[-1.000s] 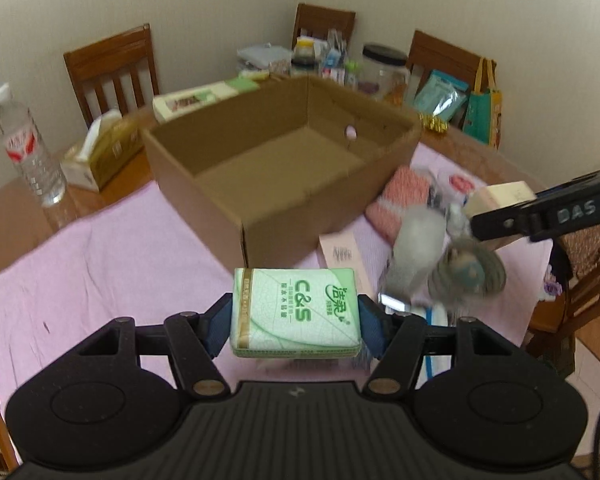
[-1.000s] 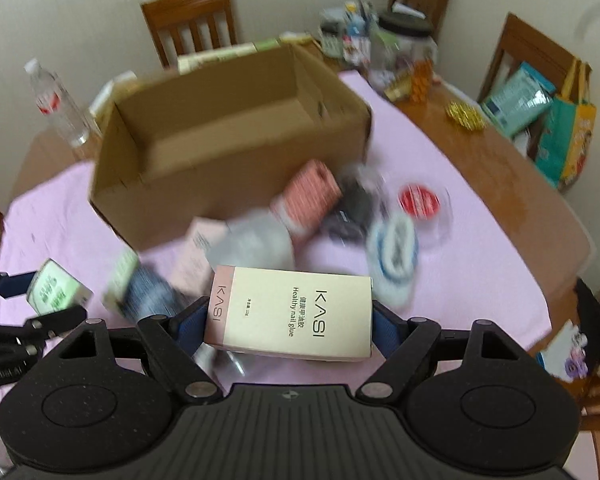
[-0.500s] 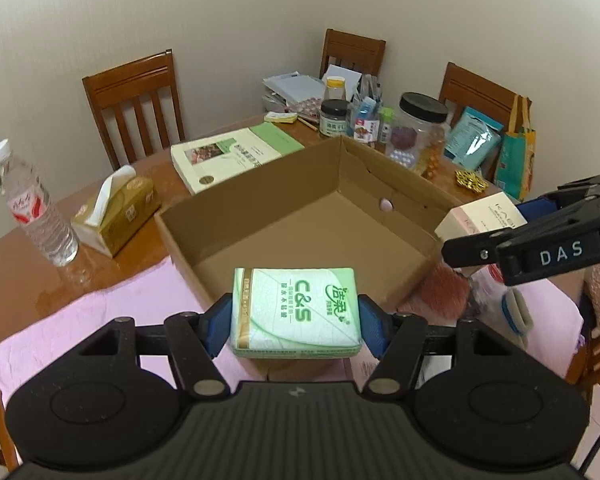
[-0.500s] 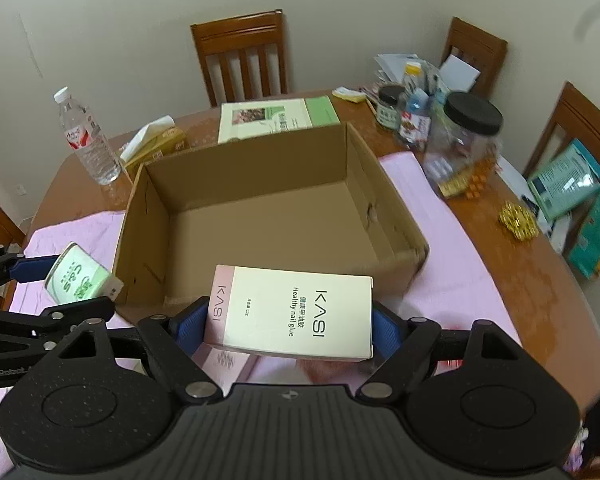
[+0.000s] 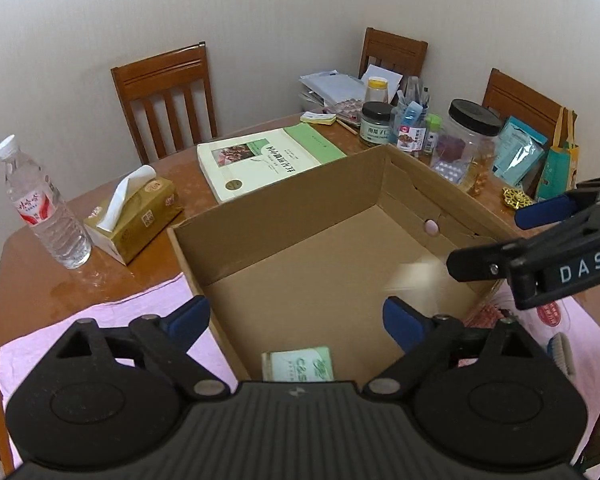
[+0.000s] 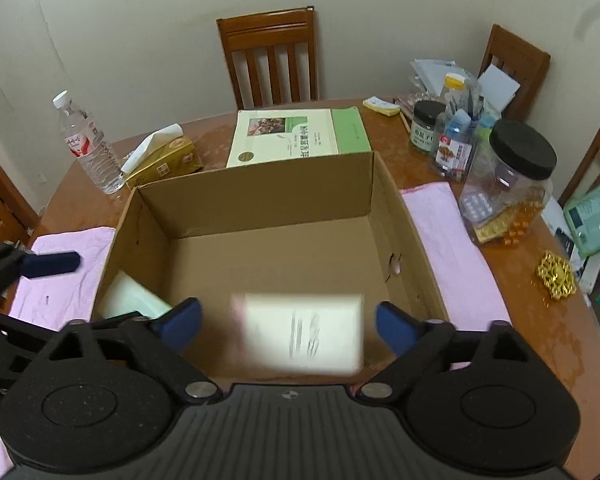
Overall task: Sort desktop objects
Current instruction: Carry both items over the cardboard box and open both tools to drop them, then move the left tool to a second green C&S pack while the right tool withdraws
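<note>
An open cardboard box (image 5: 284, 208) (image 6: 260, 184) stands on the pink cloth. My left gripper (image 5: 296, 318) hangs over its near left corner, jaws opening, nothing between them. The green C&S tissue pack (image 5: 298, 364) (image 6: 132, 298) lies inside the box below it. My right gripper (image 6: 288, 322) is above the box's near side, jaws opening. The cream KASI box (image 6: 302, 332) (image 5: 414, 276) is blurred and loose between and below its blue pads (image 6: 396, 326), over the box floor. The right gripper's finger (image 5: 540, 208) shows at the right of the left wrist view.
Behind the box lie a green book (image 6: 300, 134), a tissue box (image 6: 164, 158) and a water bottle (image 6: 88, 144). Jars and a pen cup (image 6: 456, 140) crowd the back right. Wooden chairs (image 6: 270, 56) ring the table. A pink cloth (image 6: 448, 240) covers the near table.
Both grippers moved forward over the box and opened. The tissue pack dropped from the left gripper into the box; the KASI box left the right gripper's pads.
</note>
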A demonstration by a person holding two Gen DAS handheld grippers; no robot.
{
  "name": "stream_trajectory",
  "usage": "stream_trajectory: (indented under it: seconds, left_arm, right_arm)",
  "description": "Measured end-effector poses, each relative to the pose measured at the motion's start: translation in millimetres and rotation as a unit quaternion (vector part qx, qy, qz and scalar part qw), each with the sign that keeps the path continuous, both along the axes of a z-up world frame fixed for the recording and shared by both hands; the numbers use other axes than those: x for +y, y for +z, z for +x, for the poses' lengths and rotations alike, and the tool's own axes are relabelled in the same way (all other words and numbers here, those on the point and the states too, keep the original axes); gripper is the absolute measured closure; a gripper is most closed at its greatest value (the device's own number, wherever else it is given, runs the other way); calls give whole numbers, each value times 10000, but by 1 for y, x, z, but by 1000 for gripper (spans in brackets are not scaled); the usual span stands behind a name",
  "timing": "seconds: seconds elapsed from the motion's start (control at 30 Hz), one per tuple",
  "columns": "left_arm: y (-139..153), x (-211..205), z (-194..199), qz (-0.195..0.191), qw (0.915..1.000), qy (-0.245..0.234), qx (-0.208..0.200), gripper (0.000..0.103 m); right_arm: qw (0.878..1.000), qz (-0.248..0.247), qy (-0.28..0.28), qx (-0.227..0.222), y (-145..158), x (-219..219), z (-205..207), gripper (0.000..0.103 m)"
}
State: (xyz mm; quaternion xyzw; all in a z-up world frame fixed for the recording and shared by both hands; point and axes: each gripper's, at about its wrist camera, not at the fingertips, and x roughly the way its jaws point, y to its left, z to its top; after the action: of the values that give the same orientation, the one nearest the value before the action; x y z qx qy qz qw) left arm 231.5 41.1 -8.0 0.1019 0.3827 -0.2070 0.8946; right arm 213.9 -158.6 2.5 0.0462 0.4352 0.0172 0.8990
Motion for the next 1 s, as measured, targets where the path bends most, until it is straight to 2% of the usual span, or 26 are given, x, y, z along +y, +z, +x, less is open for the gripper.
stream_trajectory:
  seconds: [0.37,0.6,0.9,1.0]
  left_arm:
    - [5,14,-25,156,9997,-204,29,7]
    - [4,37,-45,-24,9995,-198,264,7]
    - [-21,53,-64,109,9984,-213,512,7]
    - [-35,60,-68,-90,9971,-300,698,7]
  right_arm:
    - [9998,205,58,58,1,6,-18,0]
    - [9998,199,18,-9,5,20,-50,0]
    - [9999,57,-99,31,1,32,-92,0]
    - [9999,7,-132,58,-2,34,-104,0]
